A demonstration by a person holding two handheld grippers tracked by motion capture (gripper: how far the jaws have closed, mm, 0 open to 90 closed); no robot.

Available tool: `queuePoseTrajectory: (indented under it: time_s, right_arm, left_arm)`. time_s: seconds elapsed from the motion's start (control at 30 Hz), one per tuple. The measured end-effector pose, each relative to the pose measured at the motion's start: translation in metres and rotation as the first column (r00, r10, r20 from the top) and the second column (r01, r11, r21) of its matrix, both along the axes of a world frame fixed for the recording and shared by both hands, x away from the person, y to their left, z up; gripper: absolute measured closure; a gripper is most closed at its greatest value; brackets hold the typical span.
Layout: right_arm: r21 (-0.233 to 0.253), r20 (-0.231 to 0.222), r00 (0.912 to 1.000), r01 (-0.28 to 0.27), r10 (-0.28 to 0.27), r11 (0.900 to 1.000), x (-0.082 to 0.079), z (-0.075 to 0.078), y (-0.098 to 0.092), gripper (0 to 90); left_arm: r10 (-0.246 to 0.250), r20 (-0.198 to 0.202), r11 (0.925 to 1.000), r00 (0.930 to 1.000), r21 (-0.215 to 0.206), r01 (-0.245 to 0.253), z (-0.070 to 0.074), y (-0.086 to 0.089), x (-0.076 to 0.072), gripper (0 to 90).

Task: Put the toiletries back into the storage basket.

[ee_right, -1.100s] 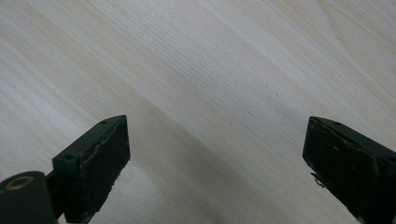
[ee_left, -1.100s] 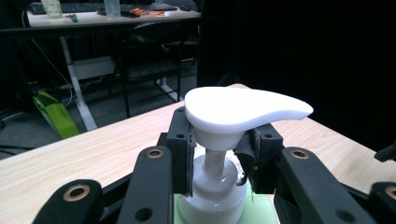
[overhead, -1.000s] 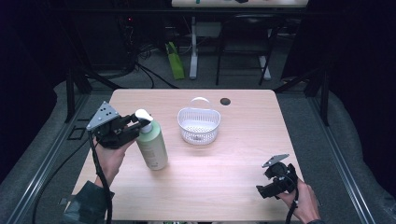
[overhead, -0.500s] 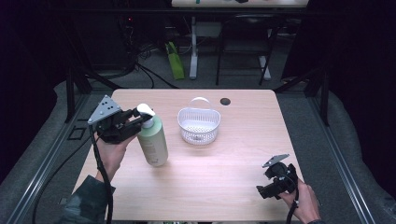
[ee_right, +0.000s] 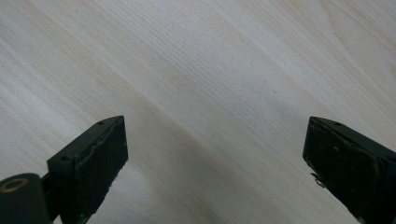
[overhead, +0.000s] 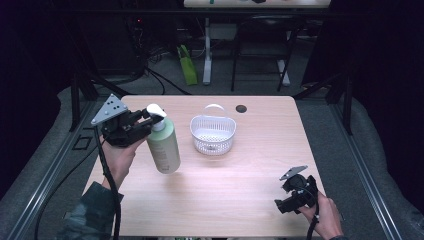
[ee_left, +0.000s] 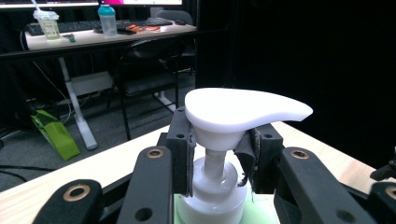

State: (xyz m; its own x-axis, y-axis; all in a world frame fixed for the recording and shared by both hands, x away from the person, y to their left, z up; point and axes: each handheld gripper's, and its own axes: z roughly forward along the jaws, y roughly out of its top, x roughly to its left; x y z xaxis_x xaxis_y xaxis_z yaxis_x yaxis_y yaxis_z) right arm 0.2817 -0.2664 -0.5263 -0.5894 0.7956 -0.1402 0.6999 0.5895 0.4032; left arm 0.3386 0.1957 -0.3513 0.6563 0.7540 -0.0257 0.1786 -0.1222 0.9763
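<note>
1. Gripping the neck of the green pump bottle [overhead: 164, 146], just under its white pump head [ee_left: 243, 108], our left tongs [overhead: 148, 120] are closed on it from both sides; in the left gripper view the black pads press against the collar beneath the head.
2. We see the bottle at the left part of the table [overhead: 240, 200], tilted a little, with its top leaning toward our left hand [overhead: 120, 155]. Whether its base touches the wood or hangs just above it, we cannot tell.
3. We hold the white basket [overhead: 213, 134] in view near the middle of the table, to the right of the bottle and apart from it, with its handle raised at the far side.
4. A small dark round spot [overhead: 241, 108] sits on the table beyond the basket, toward the far edge.
5. Our right tongs [overhead: 295, 195] rest low over the near right corner of the table, well apart from the bottle and the basket. In the right gripper view their jaws stand wide apart with bare wood between them, holding nothing.
</note>
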Motion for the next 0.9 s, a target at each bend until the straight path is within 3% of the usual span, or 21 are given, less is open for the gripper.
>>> queuePoseTrajectory:
  time_s: [0.9]
  right_arm:
    - [0.001, -0.004, 1.0000, 0.008, -0.008, 1.000, 0.000, 0.000, 0.000, 7.5]
  left_arm:
    - [-0.025, 0.007, 0.9997, 0.9997, 0.005, 0.025, 0.015, -0.021, 0.012, 67.7]
